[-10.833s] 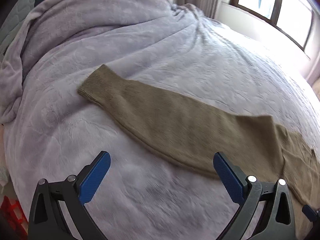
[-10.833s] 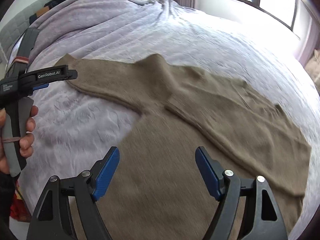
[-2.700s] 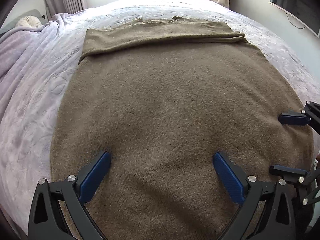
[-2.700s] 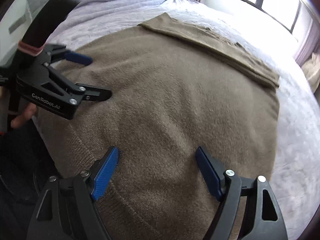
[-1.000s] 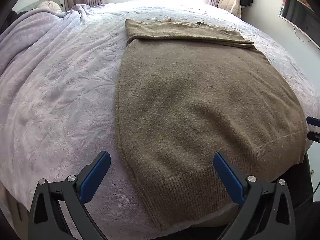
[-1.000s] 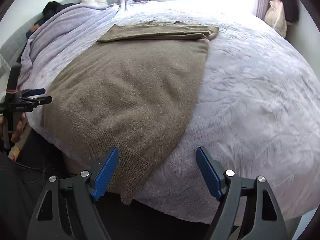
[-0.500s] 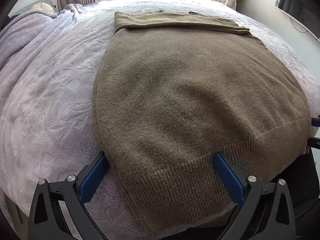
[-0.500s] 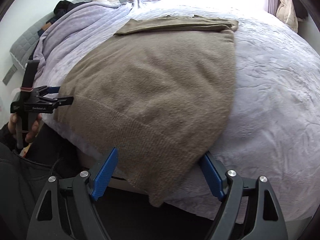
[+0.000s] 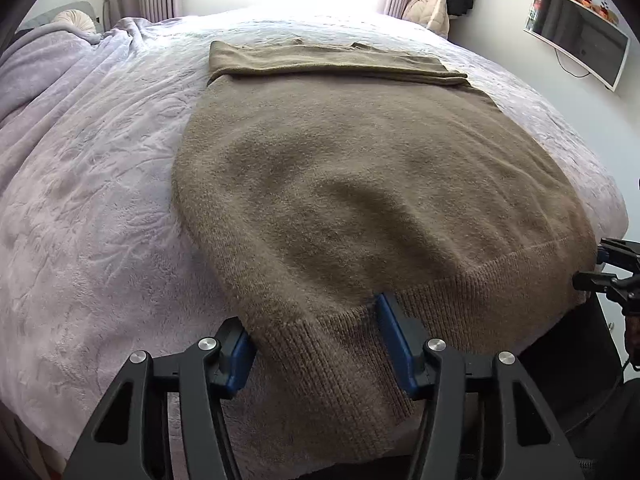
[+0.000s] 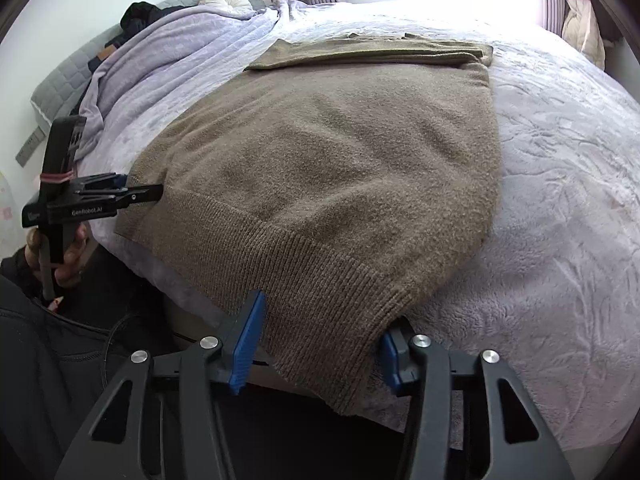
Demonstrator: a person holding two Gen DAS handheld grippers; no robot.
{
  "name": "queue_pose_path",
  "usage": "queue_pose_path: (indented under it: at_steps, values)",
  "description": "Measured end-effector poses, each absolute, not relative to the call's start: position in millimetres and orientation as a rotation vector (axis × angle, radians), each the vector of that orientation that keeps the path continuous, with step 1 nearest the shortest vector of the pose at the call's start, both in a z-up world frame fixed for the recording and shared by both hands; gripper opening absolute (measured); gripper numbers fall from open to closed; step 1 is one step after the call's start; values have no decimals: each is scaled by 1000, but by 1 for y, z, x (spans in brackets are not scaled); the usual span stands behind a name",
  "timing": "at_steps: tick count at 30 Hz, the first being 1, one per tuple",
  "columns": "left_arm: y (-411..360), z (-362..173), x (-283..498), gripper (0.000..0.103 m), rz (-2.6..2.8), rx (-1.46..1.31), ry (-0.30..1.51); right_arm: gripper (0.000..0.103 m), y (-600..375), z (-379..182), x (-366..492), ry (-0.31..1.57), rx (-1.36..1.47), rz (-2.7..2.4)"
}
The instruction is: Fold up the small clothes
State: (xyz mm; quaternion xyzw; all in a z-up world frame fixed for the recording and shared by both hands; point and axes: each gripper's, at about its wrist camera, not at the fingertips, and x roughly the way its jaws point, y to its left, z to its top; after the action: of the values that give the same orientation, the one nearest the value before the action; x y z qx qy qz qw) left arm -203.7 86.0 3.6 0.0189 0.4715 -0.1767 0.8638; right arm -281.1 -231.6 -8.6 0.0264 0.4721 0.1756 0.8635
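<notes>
The sweater (image 9: 360, 168) is laid lengthwise on the bed (image 9: 80, 200), hem over the near edge, folded sleeves farthest. Each hem corner is clamped, having just been closed on: left tool (image 9: 316, 340), right tool (image 10: 320, 344).

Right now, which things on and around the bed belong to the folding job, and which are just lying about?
In the job:
- brown sweater, sleeves folded across its top
- left gripper, jaws just closing on a hem corner
- right gripper, jaws just closing on the other corner

Lying about:
- lilac blanket
- round pillow
- wall screen
- beige bag
</notes>
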Motion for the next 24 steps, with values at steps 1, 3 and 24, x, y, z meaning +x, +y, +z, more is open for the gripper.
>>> queue_pose_path:
  at_steps: [1, 3, 24]
  values:
    - [88, 3, -202, 67, -375, 27, 995, 58, -234, -9, -280, 992, 83, 373]
    - [92, 0, -200, 80, -406, -20, 1014, 66, -239, -10, -279, 998, 139, 391]
    - [91, 5, -207, 14, -412, -67, 966, 10, -252, -25, -275, 989, 330, 431]
